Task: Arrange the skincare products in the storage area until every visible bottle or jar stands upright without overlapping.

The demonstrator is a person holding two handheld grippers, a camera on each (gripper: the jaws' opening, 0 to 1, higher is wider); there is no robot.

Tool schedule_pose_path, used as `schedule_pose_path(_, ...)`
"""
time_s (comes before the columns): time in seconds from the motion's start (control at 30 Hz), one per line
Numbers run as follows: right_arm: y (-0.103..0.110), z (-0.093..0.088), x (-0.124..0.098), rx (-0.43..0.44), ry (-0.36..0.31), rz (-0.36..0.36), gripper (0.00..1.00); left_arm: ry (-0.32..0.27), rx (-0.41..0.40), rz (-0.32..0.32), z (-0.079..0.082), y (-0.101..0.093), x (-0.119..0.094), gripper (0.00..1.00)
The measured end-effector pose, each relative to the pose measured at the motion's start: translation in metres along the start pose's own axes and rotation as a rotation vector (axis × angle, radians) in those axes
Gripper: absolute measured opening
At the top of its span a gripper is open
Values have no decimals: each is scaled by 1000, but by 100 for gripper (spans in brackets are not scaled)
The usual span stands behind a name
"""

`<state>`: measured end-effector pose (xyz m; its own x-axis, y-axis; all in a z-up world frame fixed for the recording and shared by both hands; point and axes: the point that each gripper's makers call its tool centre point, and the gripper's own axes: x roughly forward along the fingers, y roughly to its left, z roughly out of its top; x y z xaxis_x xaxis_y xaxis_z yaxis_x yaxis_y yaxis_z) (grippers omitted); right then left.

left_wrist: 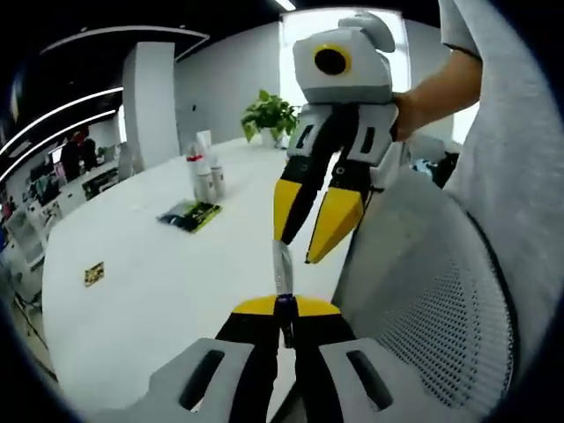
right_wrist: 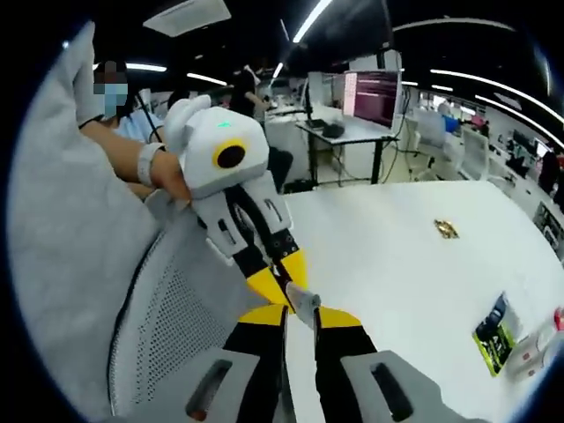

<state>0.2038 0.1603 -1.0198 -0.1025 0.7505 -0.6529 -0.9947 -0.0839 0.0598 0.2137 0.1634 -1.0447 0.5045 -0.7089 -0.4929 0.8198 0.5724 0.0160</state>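
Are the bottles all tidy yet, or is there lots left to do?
Hardly started. Bottles stand upright far off on the white table, beside a green packet. In hand: the left tongs pinch a small pale item, too small to name, with the right tongs open beside it, by a mesh chair. Left: probably carry it to the table and stand it up.

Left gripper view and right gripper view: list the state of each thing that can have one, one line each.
left gripper: shut on a thin silvery strip.
right gripper: jaws apart, open around the strip's top end.
skincare bottles: standing upright in a tight cluster, far across the white table.
green packet: lying flat on the table.
small gold item: lying flat.
mesh chair: pulled up against the table's edge.
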Motion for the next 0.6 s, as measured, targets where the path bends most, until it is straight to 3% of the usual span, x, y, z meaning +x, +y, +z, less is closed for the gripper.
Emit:
schedule_pose_path(0.17,10,-2,-1,-40,16,74,8,0,25,-32,-1,-6,1,0)
schedule_pose_path(0.3,8,-6,-2,-46,23,97,0,-8,62,-76,0,-14,0,0)
schedule_pose_path(0.4,12,-9,-1,76,2,152,0,-13,38,-99,1,-18,-1,0)
schedule_pose_path(0.47,12,-6,-2,59,-25,149,1,-61,19,-96,10,-16,-2,0)
schedule_pose_path(0.6,12,-5,-1,94,-34,157,4,-35,-3,-98,5,-15,-2,0)
